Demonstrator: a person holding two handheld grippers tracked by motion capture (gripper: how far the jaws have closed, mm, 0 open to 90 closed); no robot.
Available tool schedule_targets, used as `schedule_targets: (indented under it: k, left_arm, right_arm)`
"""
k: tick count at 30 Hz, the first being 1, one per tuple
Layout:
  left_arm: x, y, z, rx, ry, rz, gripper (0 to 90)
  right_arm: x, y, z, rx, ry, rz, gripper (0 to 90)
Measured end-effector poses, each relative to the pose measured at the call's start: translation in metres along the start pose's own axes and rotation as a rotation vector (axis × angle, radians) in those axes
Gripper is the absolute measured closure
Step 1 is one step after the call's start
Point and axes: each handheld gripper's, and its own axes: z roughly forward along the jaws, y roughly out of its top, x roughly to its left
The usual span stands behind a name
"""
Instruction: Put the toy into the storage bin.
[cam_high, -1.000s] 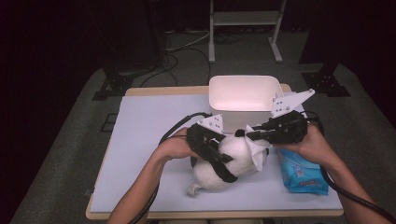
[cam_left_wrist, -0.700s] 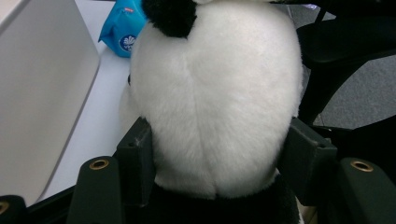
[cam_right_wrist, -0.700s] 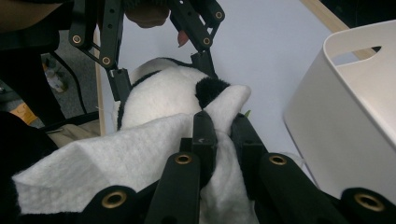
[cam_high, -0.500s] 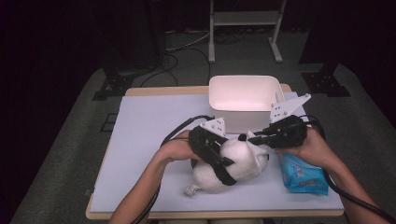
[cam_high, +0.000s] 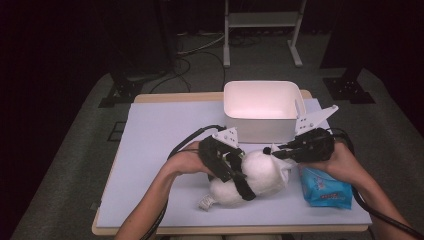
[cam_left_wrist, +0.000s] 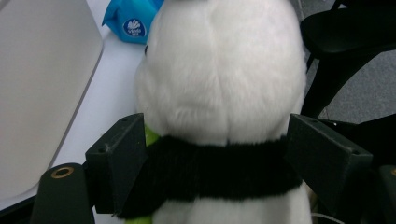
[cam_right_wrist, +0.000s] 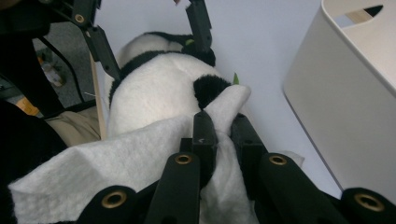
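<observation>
High view: plush panda (cam_high: 260, 172) lying on table (cam_high: 165, 145), at 6 o'clock from white bin (cam_high: 260, 107).

Left gripper view: left claw (cam_left_wrist: 217, 158) straddling panda's black band, just been opening; contact looks marginal.

Right gripper view: right claw (cam_right_wrist: 223, 122) pinching white wipe (cam_right_wrist: 116, 163) against panda.

Light falls from overhead onto the pale lilac table top (cam_high: 165, 150), while the floor around that table sinks into near black. The white plastic rectangular bin (cam_high: 260, 107) at the table's far edge glares, its inside washed out. Both gripper views are soft up close, the white plush panda toy (cam_left_wrist: 219, 79) slightly blurred
</observation>
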Motion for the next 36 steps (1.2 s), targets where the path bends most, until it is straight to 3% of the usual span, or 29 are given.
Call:
schedule_targets:
  k: [10, 17, 27, 32, 36]
  left_arm:
    - [-0.002, -0.003, 0.007, 0.033, 0.022, 0.013, 21.7]
    - [-0.002, -0.001, 0.012, 0.042, 0.032, 0.020, 26.2]
    - [-0.002, 0.000, 0.012, 0.040, 0.035, 0.016, 26.0]
    - [-0.004, 0.001, 0.014, 0.035, 0.021, 0.034, 26.8]
    - [-0.004, 0.002, 0.016, 0.036, 0.018, 0.036, 27.1]
  right_arm:
    - [-0.005, -0.012, 0.001, 0.023, -0.002, 0.040, 81.7]
    - [-0.002, -0.009, -0.003, 0.004, -0.027, 0.013, 81.7]
    - [-0.001, -0.002, -0.002, -0.026, -0.016, -0.012, 81.6]
    - [0.001, 0.000, -0.003, -0.044, -0.008, -0.028, 81.6]
    - [0.003, 0.002, 0.000, -0.024, 0.004, -0.048, 81.6]
